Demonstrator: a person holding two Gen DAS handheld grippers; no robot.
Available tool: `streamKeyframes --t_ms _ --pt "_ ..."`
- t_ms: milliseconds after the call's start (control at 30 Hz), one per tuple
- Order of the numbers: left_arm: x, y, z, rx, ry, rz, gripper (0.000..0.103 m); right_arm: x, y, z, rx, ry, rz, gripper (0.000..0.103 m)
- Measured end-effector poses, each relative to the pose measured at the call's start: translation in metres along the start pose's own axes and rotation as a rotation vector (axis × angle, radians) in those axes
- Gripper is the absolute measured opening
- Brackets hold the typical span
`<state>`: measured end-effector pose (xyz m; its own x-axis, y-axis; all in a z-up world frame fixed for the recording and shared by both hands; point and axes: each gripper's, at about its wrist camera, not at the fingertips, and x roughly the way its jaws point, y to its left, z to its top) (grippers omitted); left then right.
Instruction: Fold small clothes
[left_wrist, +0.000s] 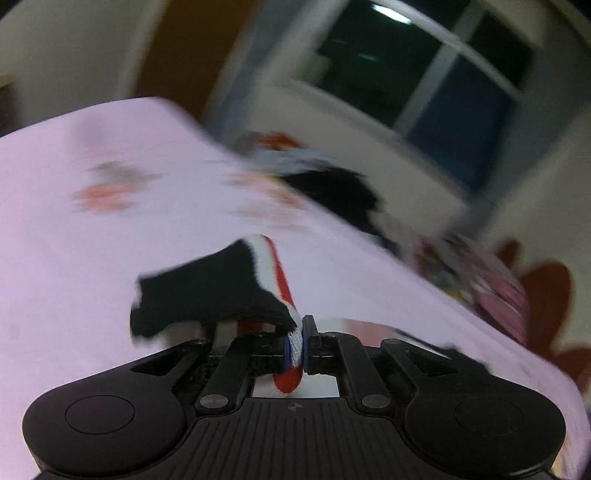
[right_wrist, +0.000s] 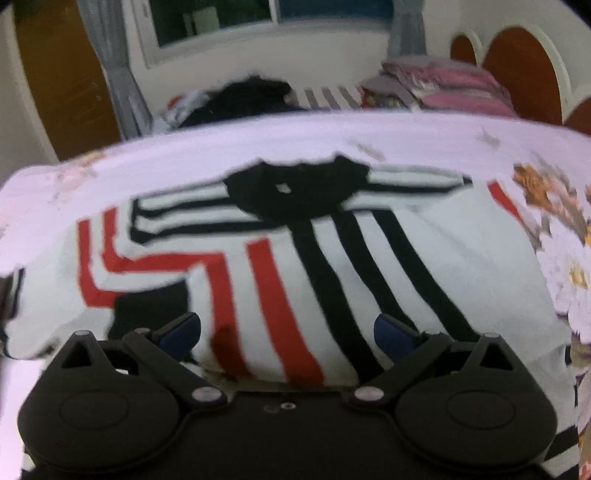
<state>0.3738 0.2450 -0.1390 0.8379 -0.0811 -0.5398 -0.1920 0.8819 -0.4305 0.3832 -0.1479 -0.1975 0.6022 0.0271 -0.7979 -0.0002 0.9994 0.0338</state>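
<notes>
A small white top (right_wrist: 332, 266) with red and black stripes and a black collar lies spread on the pink bedsheet (right_wrist: 258, 140). My right gripper (right_wrist: 288, 328) is open just above its lower edge, one finger on each side of the red and black stripes. My left gripper (left_wrist: 295, 347) is shut on a striped edge of the top (left_wrist: 280, 280), a black, white and red fold lifted above the sheet (left_wrist: 110, 240). The view is blurred.
A dark heap of clothes (right_wrist: 255, 96) and a folded pink stack (right_wrist: 443, 85) lie at the far side of the bed. A red headboard (right_wrist: 524, 70) stands at the right. A window (left_wrist: 424, 66) and wooden door (right_wrist: 55, 81) are behind.
</notes>
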Motion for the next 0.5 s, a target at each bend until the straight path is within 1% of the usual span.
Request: streamKeyframes --t_ms 33,167,200,233,267,333,400,433,467,500 --pt "0.005 -0.020 -0.001 0.026 0.013 -0.039 0.006 0.002 -0.003 -0.001 0.001 0.005 0.002 0.099" --pt "0.027 -0.103 -0.021 0.137 0.079 -0.186 0.006 -0.019 -0.020 0.003 0.050 -0.058 0.035 0.100" --pt "0.036 -0.123 -0.029 0.168 0.108 -0.220 0.006 -0.026 -0.026 0.004 0.061 -0.074 0.039 0.100" --pt "0.047 -0.146 -0.040 0.209 0.153 -0.251 0.006 -0.032 -0.032 0.004 0.069 -0.086 0.037 0.100" --pt "0.050 -0.161 -0.051 0.233 0.177 -0.268 0.006 -0.038 -0.039 0.005 0.077 -0.094 0.036 0.100" --pt "0.067 -0.190 -0.078 0.306 0.257 -0.281 0.006 -0.045 -0.055 0.006 0.094 -0.102 0.035 0.100" --pt "0.078 -0.207 -0.100 0.377 0.320 -0.253 0.006 -0.051 -0.068 0.004 0.110 -0.097 0.037 0.100" --pt "0.079 -0.213 -0.107 0.401 0.351 -0.252 0.006 -0.053 -0.074 0.003 0.117 -0.095 0.046 0.100" --pt "0.075 -0.214 -0.113 0.412 0.365 -0.256 0.007 -0.055 -0.079 0.002 0.125 -0.098 0.053 0.100" --pt "0.071 -0.214 -0.114 0.422 0.359 -0.246 0.008 -0.056 -0.081 0.001 0.131 -0.102 0.057 0.100"
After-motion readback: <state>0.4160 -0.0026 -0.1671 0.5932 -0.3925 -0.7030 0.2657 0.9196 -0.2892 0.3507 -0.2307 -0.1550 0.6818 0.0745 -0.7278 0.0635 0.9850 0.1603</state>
